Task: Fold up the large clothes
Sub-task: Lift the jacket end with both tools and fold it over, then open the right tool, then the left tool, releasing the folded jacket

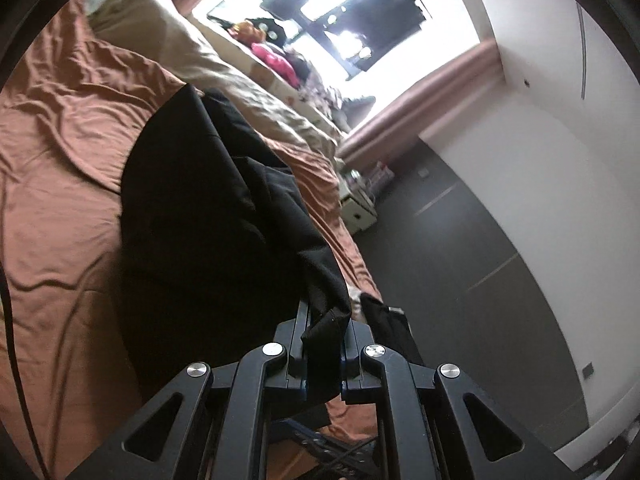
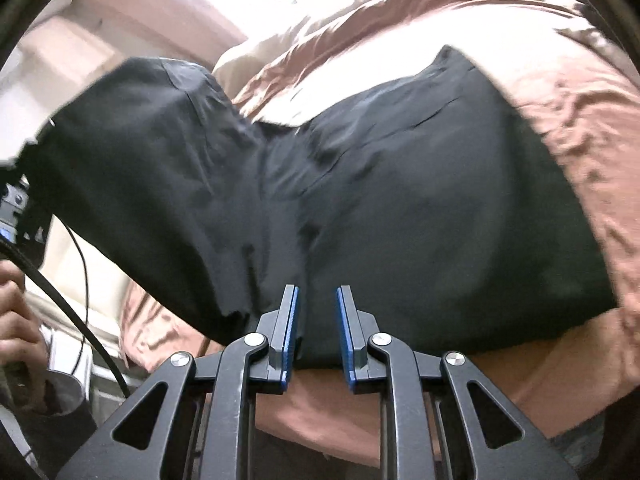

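A large black garment (image 1: 200,200) lies on a bed with a rust-brown sheet (image 1: 60,140). My left gripper (image 1: 326,320) is shut on a hemmed edge of it, and the cloth rises from the bed up to the jaws. In the right wrist view the garment (image 2: 400,200) spreads flat across the sheet (image 2: 580,120), while its left part is lifted toward the upper left. My right gripper (image 2: 317,289) hangs over the garment's near edge, open. Its blue pads (image 2: 294,320) stand apart with nothing pinched between them. A person's hand (image 2: 16,312) shows at the far left.
A beige duvet (image 1: 168,40) lies at the far side of the bed. Clutter (image 1: 276,56) sits under a bright window (image 1: 340,20) with pink curtains (image 1: 420,108). Right of the bed are dark floor (image 1: 460,260) and a white drawer unit (image 1: 360,204). A black cable (image 2: 80,320) hangs at left.
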